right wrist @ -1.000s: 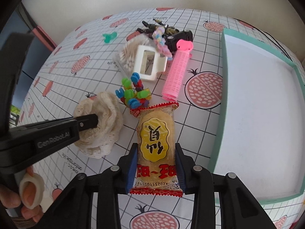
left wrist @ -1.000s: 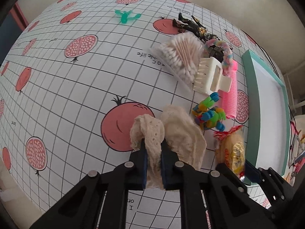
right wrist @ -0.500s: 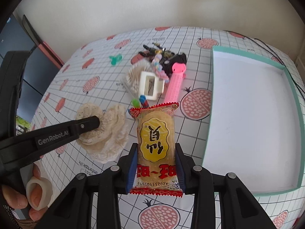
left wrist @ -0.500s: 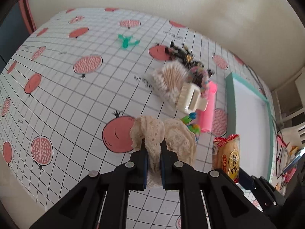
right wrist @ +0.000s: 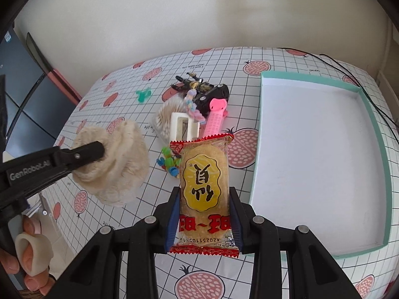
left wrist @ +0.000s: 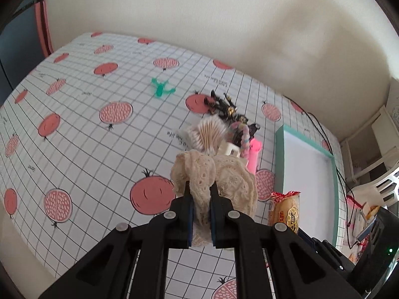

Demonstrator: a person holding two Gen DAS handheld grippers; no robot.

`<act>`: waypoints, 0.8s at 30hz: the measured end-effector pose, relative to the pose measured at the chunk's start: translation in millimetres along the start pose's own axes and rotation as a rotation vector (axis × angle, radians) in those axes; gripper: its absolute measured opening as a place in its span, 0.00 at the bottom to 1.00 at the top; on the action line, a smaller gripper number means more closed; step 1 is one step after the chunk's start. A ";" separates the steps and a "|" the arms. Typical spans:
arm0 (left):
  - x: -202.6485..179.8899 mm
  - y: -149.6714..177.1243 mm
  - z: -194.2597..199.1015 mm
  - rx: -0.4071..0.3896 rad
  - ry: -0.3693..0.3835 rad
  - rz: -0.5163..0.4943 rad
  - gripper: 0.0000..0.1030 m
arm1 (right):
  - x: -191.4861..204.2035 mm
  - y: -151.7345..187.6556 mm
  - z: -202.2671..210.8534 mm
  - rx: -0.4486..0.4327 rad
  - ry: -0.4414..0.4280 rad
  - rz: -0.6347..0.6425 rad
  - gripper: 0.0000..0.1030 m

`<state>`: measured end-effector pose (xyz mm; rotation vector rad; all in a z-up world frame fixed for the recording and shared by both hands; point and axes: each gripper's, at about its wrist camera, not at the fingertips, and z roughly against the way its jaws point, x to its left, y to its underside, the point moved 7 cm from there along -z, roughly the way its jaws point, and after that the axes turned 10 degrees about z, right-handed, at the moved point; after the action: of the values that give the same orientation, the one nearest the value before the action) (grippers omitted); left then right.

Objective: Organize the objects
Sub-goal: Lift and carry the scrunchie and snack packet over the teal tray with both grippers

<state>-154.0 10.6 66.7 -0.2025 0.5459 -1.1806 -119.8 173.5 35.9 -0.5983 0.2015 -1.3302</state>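
Observation:
My left gripper is shut on a cream lace cloth, which hangs lifted above the table; the right wrist view shows the same cloth at left. A yellow snack packet with red ends is clamped upright in my shut right gripper, raised over the table; the left wrist view shows the packet at lower right. A shallow teal-rimmed box with a white floor lies to the right, with nothing in it.
On the pomegranate-print tablecloth lie cotton swabs, a white hair claw, a pink hair roller, a black toy figure, colourful small clips and a green plastic toy. A hand holds the left gripper's handle.
Both grippers have risen well above the table with the lace cloth and the snack packet. The table and pile look smaller and farther away.

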 end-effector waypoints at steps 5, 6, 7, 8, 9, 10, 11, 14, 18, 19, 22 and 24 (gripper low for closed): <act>-5.7 -1.8 -1.3 -0.013 0.018 -0.008 0.10 | -8.6 -0.9 -2.0 0.005 0.017 -0.010 0.37; -8.3 -2.6 -1.5 -0.022 0.024 -0.013 0.10 | -12.5 -1.2 -1.1 0.002 0.023 -0.014 0.37; -12.6 -3.1 -1.7 -0.030 0.032 -0.020 0.10 | -18.0 -2.6 -0.2 -0.005 0.034 -0.019 0.37; -17.5 -3.5 -2.3 -0.036 0.043 -0.024 0.10 | -23.8 -3.9 1.2 -0.013 0.049 -0.026 0.37; -25.4 -3.3 -2.7 -0.040 0.066 -0.030 0.10 | -32.3 -4.9 3.1 -0.023 0.069 -0.039 0.37; -32.9 -2.7 -3.0 -0.040 0.087 -0.036 0.10 | -41.6 -5.5 4.4 -0.032 0.084 -0.055 0.37; -39.9 -2.3 -3.2 -0.040 0.107 -0.042 0.10 | -52.9 -5.6 6.3 -0.043 0.102 -0.077 0.37; -67.2 -0.3 -3.3 -0.047 0.173 -0.078 0.10 | -83.0 -4.9 15.0 -0.073 0.170 -0.118 0.37; -105.8 5.6 -3.3 -0.048 0.254 -0.132 0.10 | -122.0 -2.6 27.3 -0.113 0.228 -0.183 0.37; -116.2 7.4 -3.2 -0.045 0.273 -0.148 0.10 | -132.2 -2.0 30.9 -0.125 0.237 -0.208 0.37; -143.4 10.6 -0.9 -0.047 0.318 -0.190 0.10 | -155.4 -2.5 40.4 -0.154 0.270 -0.257 0.37; -162.2 10.4 0.9 -0.059 0.349 -0.220 0.10 | -166.6 -5.1 46.6 -0.181 0.288 -0.268 0.37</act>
<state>-188.8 163.0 111.3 -0.1082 0.8816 -1.4262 -143.5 344.7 44.9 -0.5976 0.4948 -1.6692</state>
